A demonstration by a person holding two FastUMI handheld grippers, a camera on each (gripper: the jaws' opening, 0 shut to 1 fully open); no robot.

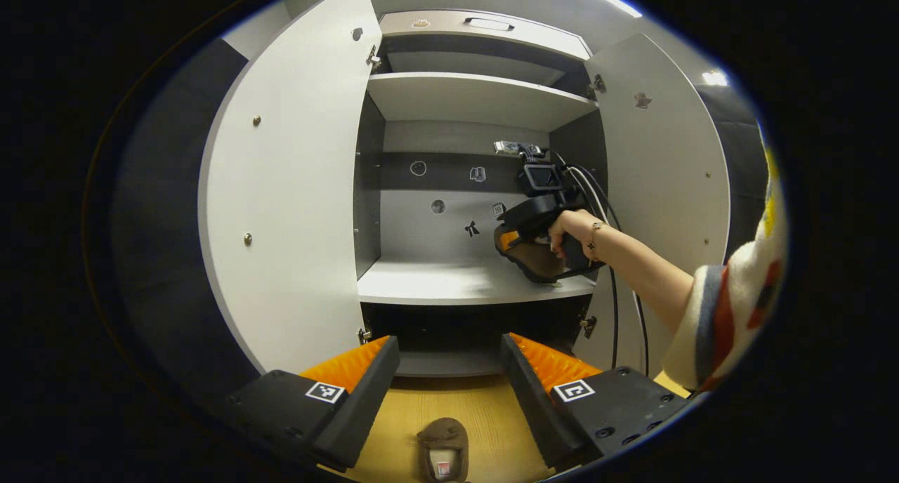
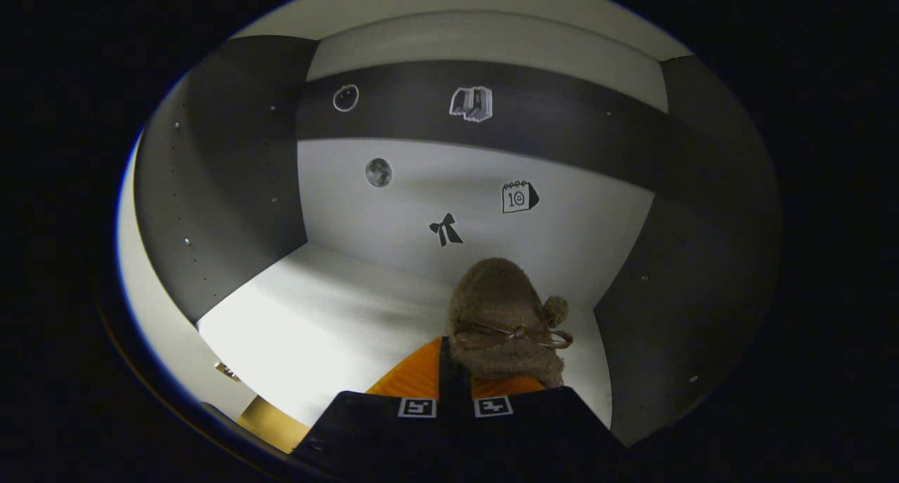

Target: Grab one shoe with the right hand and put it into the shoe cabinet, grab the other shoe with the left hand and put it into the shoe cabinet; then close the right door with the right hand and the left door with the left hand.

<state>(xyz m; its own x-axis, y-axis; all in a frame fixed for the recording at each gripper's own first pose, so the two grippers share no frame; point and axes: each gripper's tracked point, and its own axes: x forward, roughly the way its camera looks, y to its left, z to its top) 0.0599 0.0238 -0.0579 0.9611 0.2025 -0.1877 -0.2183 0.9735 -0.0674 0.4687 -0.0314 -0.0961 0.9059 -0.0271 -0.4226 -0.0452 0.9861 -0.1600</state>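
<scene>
My right gripper point(image 2: 455, 371) pinches a brown fuzzy slipper point(image 2: 507, 321) over the shoe cabinet's middle shelf point(image 1: 449, 283) near its right wall, both doors swung wide, while my left gripper point(image 1: 449, 371) gapes above the other slipper point(image 1: 444, 449) on the floor.

a: what colours did the open white-and-grey shoe cabinet point(image 1: 463, 97) have?

b: white doors and shelves, dark grey side walls, and a back panel of pale grey crossed by a dark band with small black-and-white stickers point(image 2: 520, 196).

a: and the fuzzy brown slipper with a thin brown bow point(image 2: 507, 321)?

b: taupe-brown fleece. the second brown fuzzy slipper point(image 1: 444, 449) lay on the yellow wooden floor point(image 1: 484, 413). the person's fleecy cream sleeve point(image 1: 730, 314) carried red, orange and grey patches.
</scene>
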